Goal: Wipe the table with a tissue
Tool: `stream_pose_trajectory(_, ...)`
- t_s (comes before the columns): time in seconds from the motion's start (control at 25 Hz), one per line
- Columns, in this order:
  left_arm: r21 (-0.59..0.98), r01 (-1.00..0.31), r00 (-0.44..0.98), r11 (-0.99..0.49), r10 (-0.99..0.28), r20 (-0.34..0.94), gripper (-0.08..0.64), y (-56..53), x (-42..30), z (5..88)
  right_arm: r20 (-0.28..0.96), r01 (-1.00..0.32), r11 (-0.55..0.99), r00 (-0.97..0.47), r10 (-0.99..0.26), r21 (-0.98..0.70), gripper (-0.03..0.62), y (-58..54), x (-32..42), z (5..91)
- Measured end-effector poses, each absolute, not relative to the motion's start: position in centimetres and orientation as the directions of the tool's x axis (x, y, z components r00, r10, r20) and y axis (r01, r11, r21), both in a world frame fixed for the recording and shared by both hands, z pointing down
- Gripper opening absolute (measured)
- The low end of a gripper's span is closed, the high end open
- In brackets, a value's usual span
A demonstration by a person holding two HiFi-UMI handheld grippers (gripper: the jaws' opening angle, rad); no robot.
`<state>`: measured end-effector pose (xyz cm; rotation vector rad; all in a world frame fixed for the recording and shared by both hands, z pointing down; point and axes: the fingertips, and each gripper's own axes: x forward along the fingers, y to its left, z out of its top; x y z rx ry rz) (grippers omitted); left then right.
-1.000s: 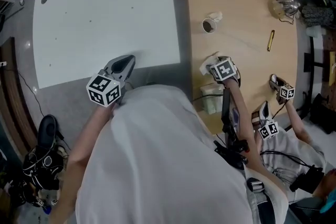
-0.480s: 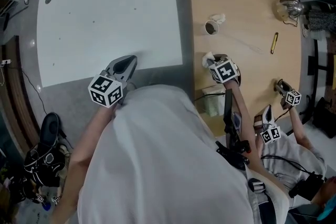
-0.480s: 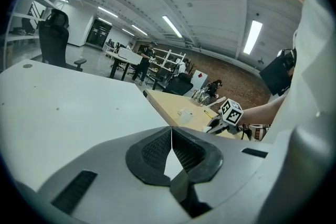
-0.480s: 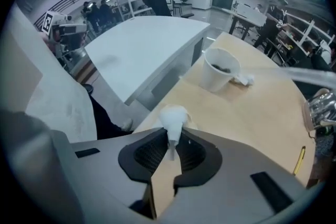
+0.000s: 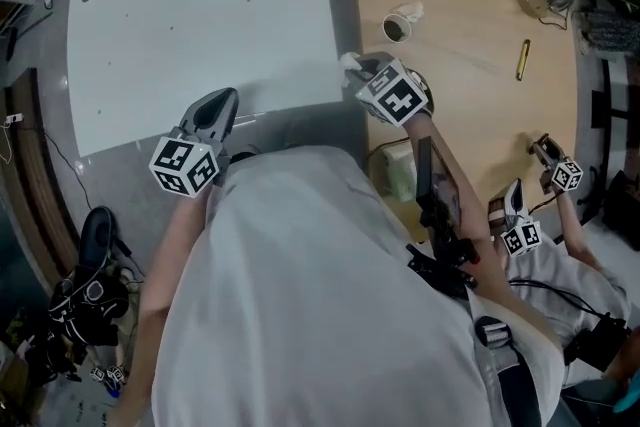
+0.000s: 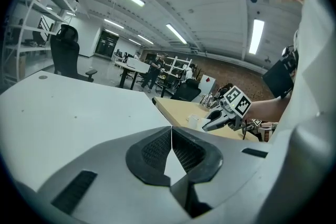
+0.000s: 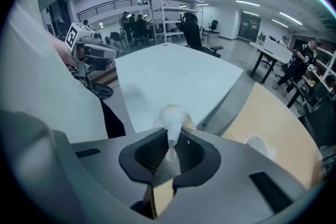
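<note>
My right gripper [image 5: 360, 67] hangs over the gap between the wooden table [image 5: 470, 25] and the white table [image 5: 200, 25]. Its jaws are closing on a crumpled white tissue [image 5: 349, 62]. In the right gripper view the tissue [image 7: 171, 120] sticks out between the pads, bunched at the tips of the right gripper [image 7: 170, 136]. My left gripper [image 5: 222, 101] sits at the white table's near edge, shut and empty. In the left gripper view the tips of the left gripper [image 6: 171, 128] meet over the white tabletop [image 6: 79, 113].
A paper cup [image 5: 397, 27] with a tissue scrap beside it and a yellow pen [image 5: 522, 60] lie on the wooden table. A tissue pack [image 5: 400, 177] sits at its near edge. Another person's two grippers [image 5: 540, 205] work at the right. A black chair base [image 5: 85, 275] stands on the floor at left.
The right gripper rose from the wooden table and swung left to the white table's corner, carrying the tissue. The left gripper shifted slightly left and up.
</note>
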<state>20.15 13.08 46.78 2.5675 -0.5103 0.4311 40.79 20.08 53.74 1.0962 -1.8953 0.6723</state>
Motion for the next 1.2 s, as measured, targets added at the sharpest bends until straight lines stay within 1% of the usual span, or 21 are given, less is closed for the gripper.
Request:
stream_pose_trajectory(0.32, 0.368, -0.557, 0.819, -0.745, -0.418, 0.393, 0.009, 13.2, 14.7, 46.7, 0.793, -0.762, 0.644, -0.434, -0.427, -0.07, 0.046, 15.2, 33.7, 53.6)
stream_pose_trajectory(0.44, 0.398, -0.56, 0.819, -0.726, -0.416, 0.394, 0.009, 14.2, 13.2, 47.7, 0.775, -0.757, 0.645, -0.468, -0.425, -0.103, 0.046, 15.6, 31.2, 53.4)
stream_pose_trajectory(0.64, 0.398, -0.57, 0.816, -0.719, -0.438, 0.377, 0.009, 12.9, 10.7, 48.1, 0.689, -0.743, 0.628, -0.581, -0.433, -0.232, 0.046, 14.0, 26.3, 52.6)
stream_pose_trajectory(1.0, 0.412, -0.576, 0.815, -0.706, -0.458, 0.353, 0.009, 8.8, 5.8, 48.3, 0.678, -0.716, 0.67, -0.593, -0.435, -0.196, 0.046, 9.8, 20.2, 52.7)
stream_pose_trajectory(1.2, 0.442, -0.553, 0.83, -0.706, -0.424, 0.362, 0.009, 7.1, 5.0, 49.4, 0.686, -0.738, 0.649, -0.571, -0.452, -0.187, 0.048, 7.5, 19.3, 52.7)
